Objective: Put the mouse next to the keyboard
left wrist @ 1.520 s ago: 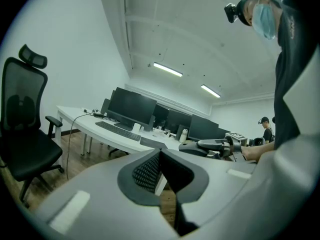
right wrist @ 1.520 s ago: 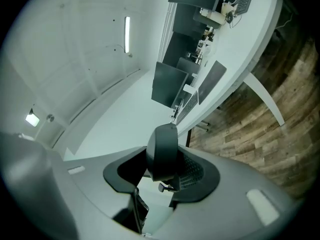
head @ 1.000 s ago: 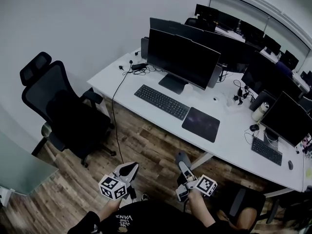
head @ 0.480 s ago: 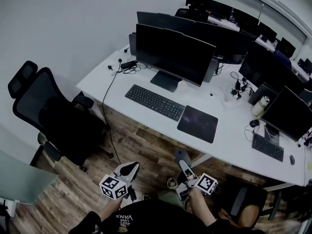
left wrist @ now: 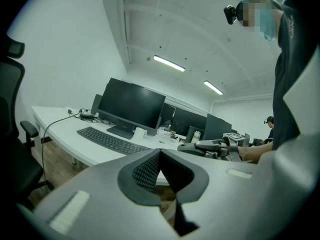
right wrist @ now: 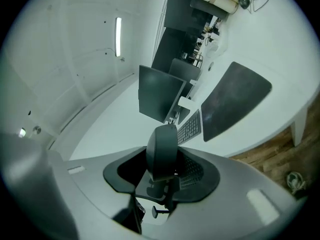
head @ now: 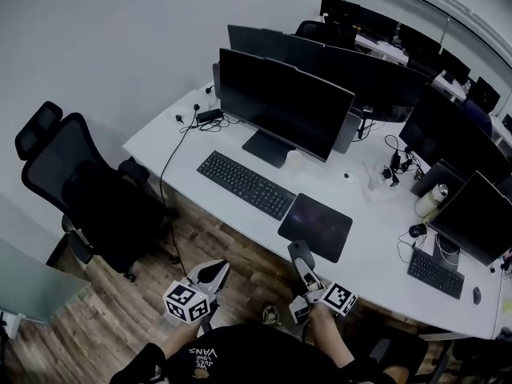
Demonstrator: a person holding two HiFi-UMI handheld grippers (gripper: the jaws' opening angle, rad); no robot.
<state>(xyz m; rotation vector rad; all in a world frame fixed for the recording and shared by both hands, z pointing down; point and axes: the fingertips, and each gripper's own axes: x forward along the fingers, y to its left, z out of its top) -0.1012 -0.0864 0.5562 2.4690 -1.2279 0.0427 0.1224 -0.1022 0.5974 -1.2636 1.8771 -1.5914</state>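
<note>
My right gripper (head: 302,266) is shut on a dark grey mouse (head: 300,254), which it holds in the air in front of the white desk (head: 160,146). In the right gripper view the mouse (right wrist: 162,151) stands upright between the jaws. A black keyboard (head: 244,184) lies on the desk before a big monitor (head: 284,102), with a dark mouse pad (head: 315,226) to its right. The mouse hangs just short of the pad's near edge. My left gripper (head: 213,274) is shut and empty, low over the floor; its jaws meet in the left gripper view (left wrist: 160,153).
A black office chair (head: 88,190) stands left of the desk. Cables (head: 200,118) run over the desk's far left corner. More monitors, a bottle (head: 430,201) and a second keyboard (head: 434,273) fill the right side. The floor is wood (head: 104,310).
The desk, keyboard and mouse pad have come closer to the grippers in the head view. Both grippers keep their pose, and the mouse stays in the right one.
</note>
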